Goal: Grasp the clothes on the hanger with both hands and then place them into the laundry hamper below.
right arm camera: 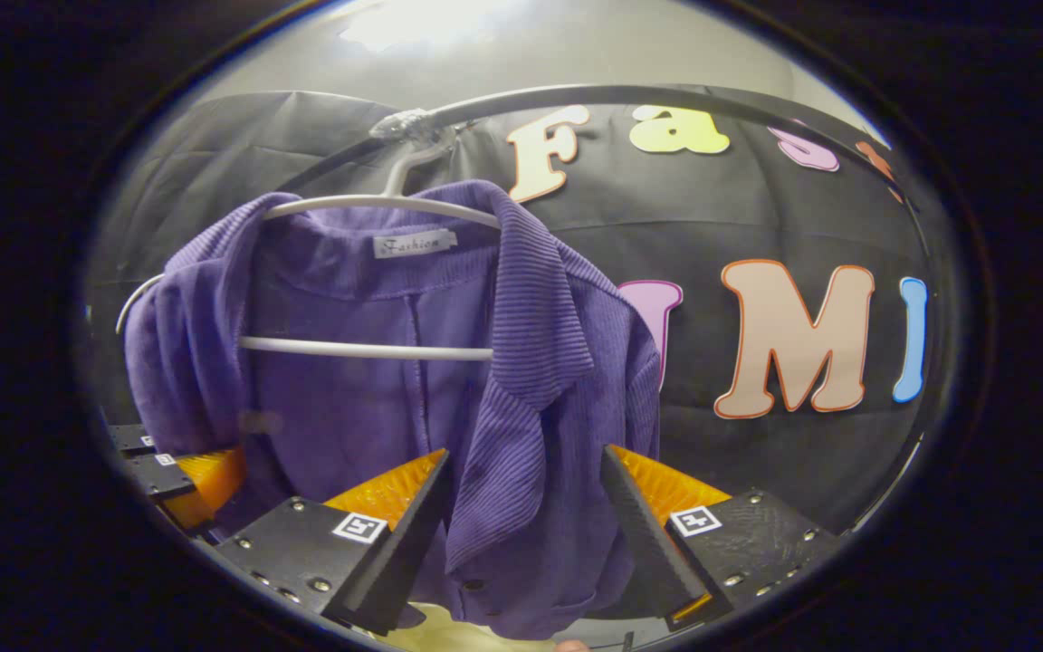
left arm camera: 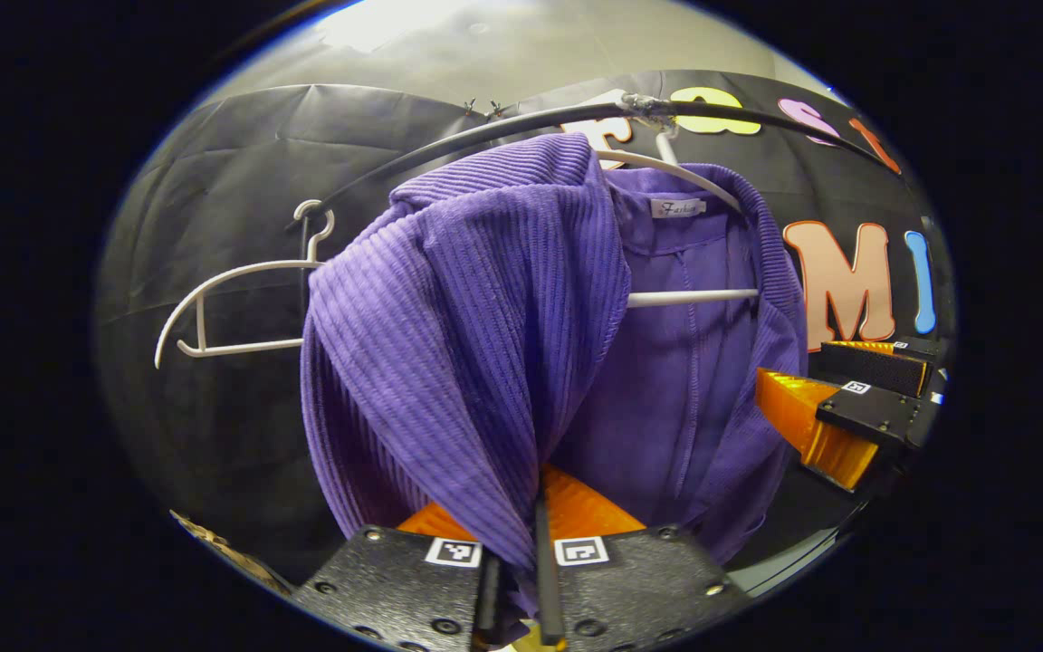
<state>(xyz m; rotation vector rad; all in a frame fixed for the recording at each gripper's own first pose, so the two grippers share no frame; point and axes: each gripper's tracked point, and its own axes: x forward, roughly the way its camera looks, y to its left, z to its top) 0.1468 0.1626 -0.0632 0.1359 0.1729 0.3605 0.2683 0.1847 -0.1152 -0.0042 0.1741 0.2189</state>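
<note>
You're mid-grasp: the purple ribbed cardigan (left arm camera: 485,344) hangs on the white hanger (right arm camera: 368,349) from the black rail (right arm camera: 630,93). Your left gripper (left arm camera: 521,561) has its jaws clenched on the cardigan's front panel. Your right gripper (right arm camera: 521,534) stands released, the other panel between its jaws. Next, I judge, clamp the right, then lift the cardigan clear.

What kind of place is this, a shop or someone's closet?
Probably neither: it looks like a staged booth set up as a clothes rack. A purple cardigan hangs on a white hanger from a black rail, with black cloth as the wall behind.
</note>
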